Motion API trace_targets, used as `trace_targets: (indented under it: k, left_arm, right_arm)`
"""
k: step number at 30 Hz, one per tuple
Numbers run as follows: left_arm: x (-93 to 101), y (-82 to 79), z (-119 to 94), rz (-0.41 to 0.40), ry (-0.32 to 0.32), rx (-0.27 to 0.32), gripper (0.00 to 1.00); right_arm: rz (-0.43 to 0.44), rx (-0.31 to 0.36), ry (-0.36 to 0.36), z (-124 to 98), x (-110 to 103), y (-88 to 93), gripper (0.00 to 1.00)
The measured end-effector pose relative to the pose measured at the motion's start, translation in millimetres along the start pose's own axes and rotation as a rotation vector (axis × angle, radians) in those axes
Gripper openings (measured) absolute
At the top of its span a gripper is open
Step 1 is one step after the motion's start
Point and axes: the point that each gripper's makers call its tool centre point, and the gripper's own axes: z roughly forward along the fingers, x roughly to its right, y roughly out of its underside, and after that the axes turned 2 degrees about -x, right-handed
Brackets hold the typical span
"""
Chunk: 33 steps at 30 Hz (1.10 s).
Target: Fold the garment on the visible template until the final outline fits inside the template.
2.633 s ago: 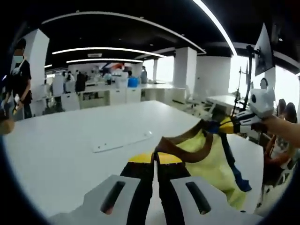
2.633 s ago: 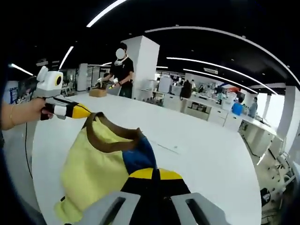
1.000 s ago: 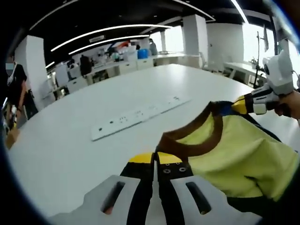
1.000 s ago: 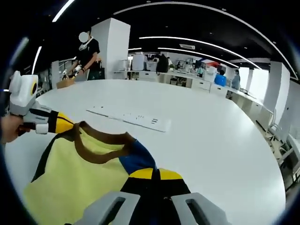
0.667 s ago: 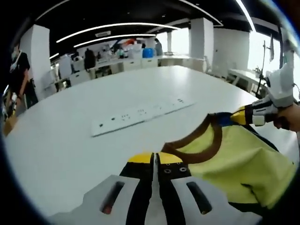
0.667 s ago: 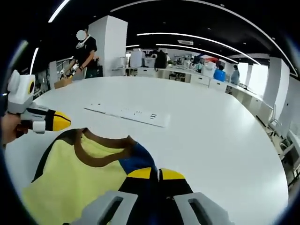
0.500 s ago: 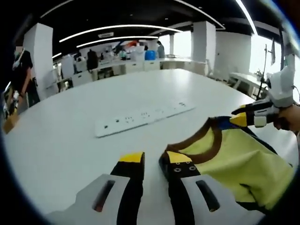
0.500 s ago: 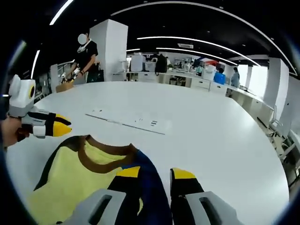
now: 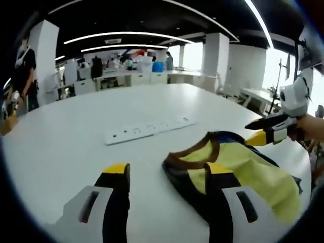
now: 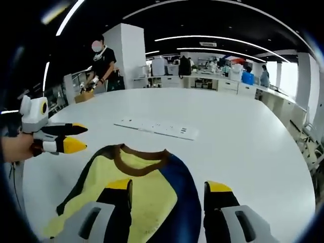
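Both hand-held grippers are spread wide and holding nothing. Left hand-held gripper (image 9: pixel 169 174), seen in its own view, has its yellow-tipped jaws well apart, the left jaw over bare white counter (image 9: pixel 66 147), the right jaw over the garment (image 9: pixel 243 169). That garment is a yellow top with a brown collar band and dark blue trim, lying slack on the counter with the collar end toward the middle of the counter. Beyond it sits a long white power strip (image 9: pixel 149 129), flat on the counter, apart from the cloth.

Over to the right gripper view: the right hand-held gripper (image 10: pixel 169 191) is just as wide, one jaw on each side of the garment's (image 10: pixel 144 190) blue shoulder area, the cloth running between and under them. Collar opening faces the power strip (image 10: pixel 157 128). At the left edge, the left hand-held gripper shows, gripped by a hand (image 10: pixel 15 147), jaws parted, near the garment's edge but clear of it.

Back in the left gripper view, the right hand-held gripper (image 9: pixel 260 132) shows at the right, jaws parted, tip near the fabric's far edge. A person (image 10: pixel 104 63) stands by a pillar in the background.
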Motion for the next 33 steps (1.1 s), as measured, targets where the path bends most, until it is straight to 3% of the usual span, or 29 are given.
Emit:
trace_targets:
  k: [5, 16, 23, 29, 33]
  left_arm:
    - [10.4, 8.6, -20.4, 0.004, 0.029, -0.008, 0.66]
    - [32.1, 32.2, -61.0, 0.053, 0.072, -0.015, 0.68]
    - [42.2, 46.3, -76.5, 0.051, 0.084, -0.023, 0.68]
    - [52.3, 60.6, -85.9, 0.100, 0.086, -0.044, 0.66]
    - [58.7, 74.6, -89.0, 0.072, 0.101, -0.064, 0.62]
  right_arm:
    - [-0.015, -0.014, -0.008, -20.7, -4.7, 7.5, 0.57]
    - [-0.027, -0.020, -0.064, -64.8, -17.8, 34.3, 0.58]
    - [-0.006, -0.029, -0.101, -86.9, -27.3, 51.7, 0.58]
    - [0.006, -0.051, -0.136, -98.1, -37.0, 71.4, 0.58]
    - [0.016, -0.063, -0.135, -103.8, -38.5, 84.2, 0.57]
